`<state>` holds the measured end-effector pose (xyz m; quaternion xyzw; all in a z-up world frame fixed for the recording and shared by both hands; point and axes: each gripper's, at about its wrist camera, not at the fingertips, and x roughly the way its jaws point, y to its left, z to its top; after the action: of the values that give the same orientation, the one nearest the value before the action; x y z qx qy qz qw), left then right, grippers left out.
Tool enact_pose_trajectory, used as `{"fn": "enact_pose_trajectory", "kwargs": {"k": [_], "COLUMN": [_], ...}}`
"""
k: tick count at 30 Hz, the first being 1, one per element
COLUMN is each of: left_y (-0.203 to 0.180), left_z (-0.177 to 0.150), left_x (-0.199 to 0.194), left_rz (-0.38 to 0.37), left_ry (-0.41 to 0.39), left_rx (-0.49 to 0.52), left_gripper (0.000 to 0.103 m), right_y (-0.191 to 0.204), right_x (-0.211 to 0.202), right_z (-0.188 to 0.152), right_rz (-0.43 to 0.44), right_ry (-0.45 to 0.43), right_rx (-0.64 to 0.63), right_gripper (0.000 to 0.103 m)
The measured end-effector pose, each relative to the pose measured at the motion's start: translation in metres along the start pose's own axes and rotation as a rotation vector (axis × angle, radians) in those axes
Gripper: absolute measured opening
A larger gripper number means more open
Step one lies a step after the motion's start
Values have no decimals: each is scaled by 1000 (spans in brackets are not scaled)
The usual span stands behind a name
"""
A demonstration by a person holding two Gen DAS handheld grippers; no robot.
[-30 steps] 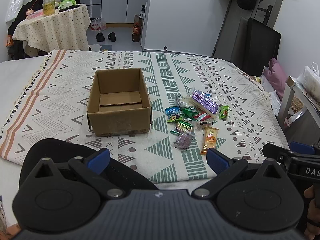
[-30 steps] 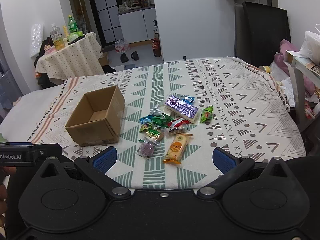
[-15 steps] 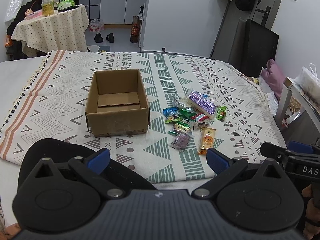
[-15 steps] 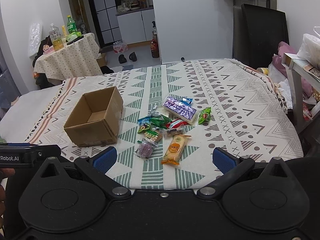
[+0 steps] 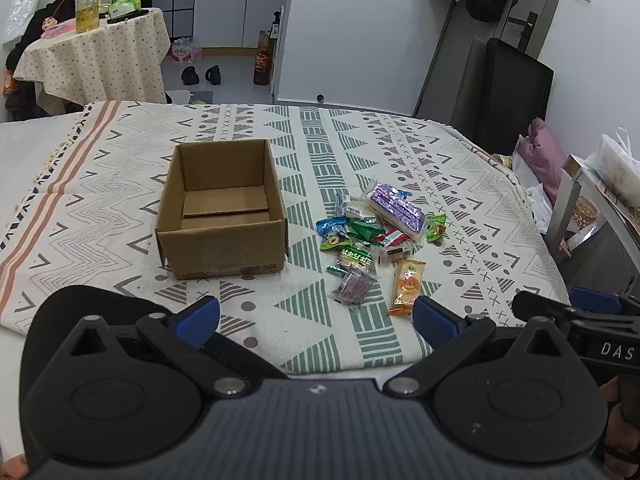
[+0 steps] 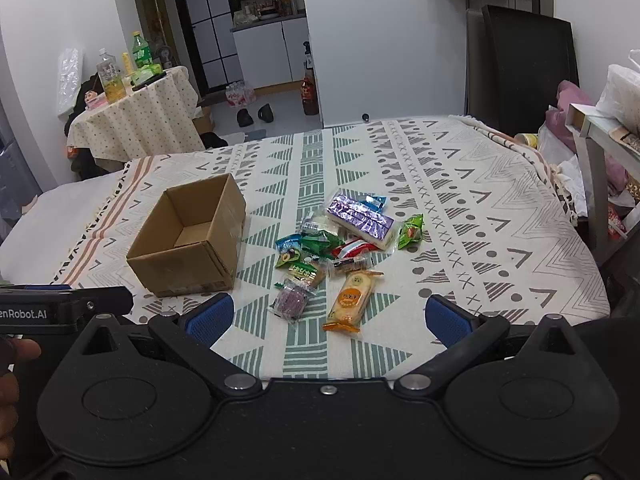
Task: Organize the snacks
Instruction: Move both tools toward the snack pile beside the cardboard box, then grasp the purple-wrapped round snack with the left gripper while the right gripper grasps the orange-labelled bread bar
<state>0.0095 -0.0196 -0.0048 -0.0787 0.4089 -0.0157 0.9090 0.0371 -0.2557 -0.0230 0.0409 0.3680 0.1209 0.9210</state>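
On the patterned blanket [image 5: 100,216], toward its left side, stands an open cardboard box [image 5: 222,212] with nothing inside. Just right of it, near the middle, lies a loose pile of snack packets [image 6: 332,248]; an orange packet [image 6: 352,294] and a small purple packet [image 6: 291,300] lie closest to the front edge. The left gripper [image 5: 316,316] and the right gripper [image 6: 328,318] both hover at the front edge, fingers spread wide, holding nothing. The packets lie ahead of both, apart from them.
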Motion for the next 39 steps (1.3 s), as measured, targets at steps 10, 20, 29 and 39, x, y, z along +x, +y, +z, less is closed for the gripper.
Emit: {"fn": "enact_pose_trajectory", "kwargs": {"k": [10, 20, 29, 39], "left_y": [-1, -9, -13, -15], "left_z": [7, 14, 16, 18], "left_x": [33, 75, 116, 153], "left_rz": [-47, -75, -73, -70], "left_ry": [20, 52, 105, 153], "left_rx": [-19, -44, -76, -99], "left_gripper": [102, 100, 94, 81], "right_y": [-21, -47, -66, -79], "right_x": [20, 52, 83, 120], "right_z": [2, 3, 3, 1], "right_rz": [39, 72, 67, 71], "right_ry": [12, 57, 93, 154], "right_rx": [68, 144, 207, 269], "right_gripper": [103, 103, 103, 92]}}
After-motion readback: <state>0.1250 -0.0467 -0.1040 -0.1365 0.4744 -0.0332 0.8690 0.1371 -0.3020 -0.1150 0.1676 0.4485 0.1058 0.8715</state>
